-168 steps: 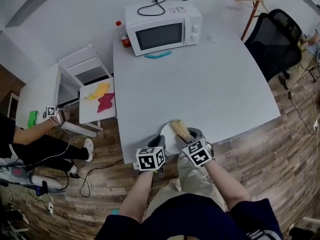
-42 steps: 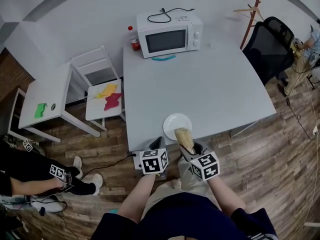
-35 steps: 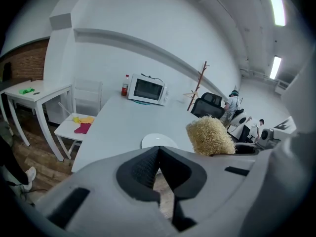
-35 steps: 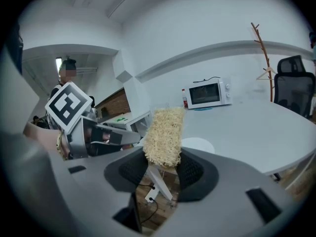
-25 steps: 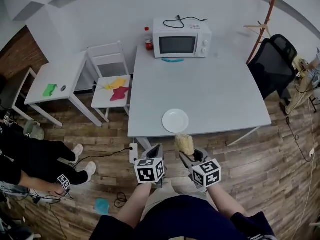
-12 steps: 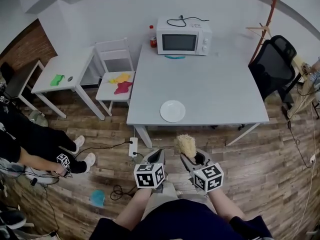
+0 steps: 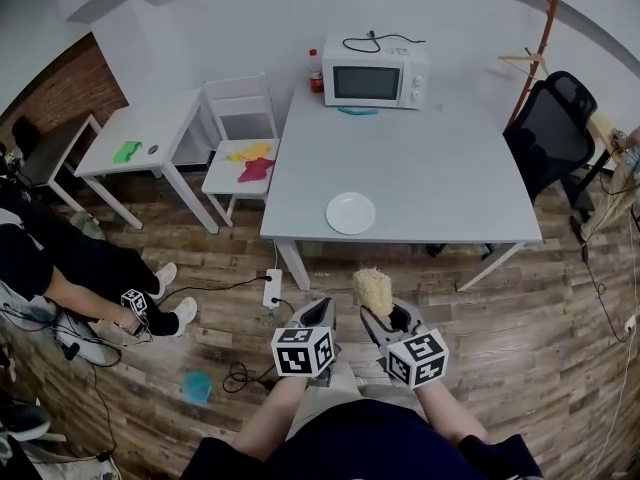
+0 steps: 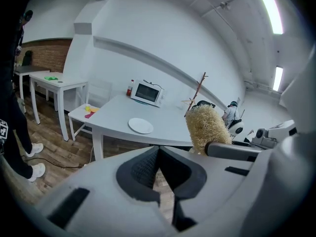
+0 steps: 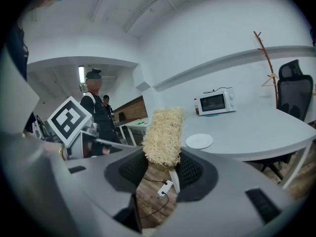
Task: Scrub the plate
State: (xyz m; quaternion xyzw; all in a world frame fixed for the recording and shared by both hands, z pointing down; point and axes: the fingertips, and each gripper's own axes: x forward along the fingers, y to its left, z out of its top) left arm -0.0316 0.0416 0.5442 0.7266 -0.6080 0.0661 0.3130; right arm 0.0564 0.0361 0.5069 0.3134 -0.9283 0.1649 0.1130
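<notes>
A white plate (image 7: 350,213) lies near the front edge of the grey table (image 7: 420,168); it also shows as the plate (image 8: 140,126) and the plate (image 9: 199,141). Both grippers hang over the wooden floor, well short of the table. My right gripper (image 7: 381,318) is shut on a straw-coloured loofah scrubber (image 7: 373,290), which stands up from between the jaws as the scrubber (image 9: 164,136). My left gripper (image 7: 319,313) is shut with nothing in it; in the left gripper view (image 8: 158,165) its pads meet, with the scrubber (image 8: 207,127) to their right.
A microwave (image 7: 377,71), a bottle (image 7: 316,69) and a teal item (image 7: 358,111) sit at the table's far end. A white chair (image 7: 243,153) with cloths and a small table (image 7: 150,128) stand left, an office chair (image 7: 556,118) right. A power strip (image 7: 271,288) lies on the floor; a person (image 7: 70,268) sits at left.
The view and both grippers have drawn back from the table. The plate, held at the table edge at first, now lies alone on the table. The scrubber stays in the right gripper.
</notes>
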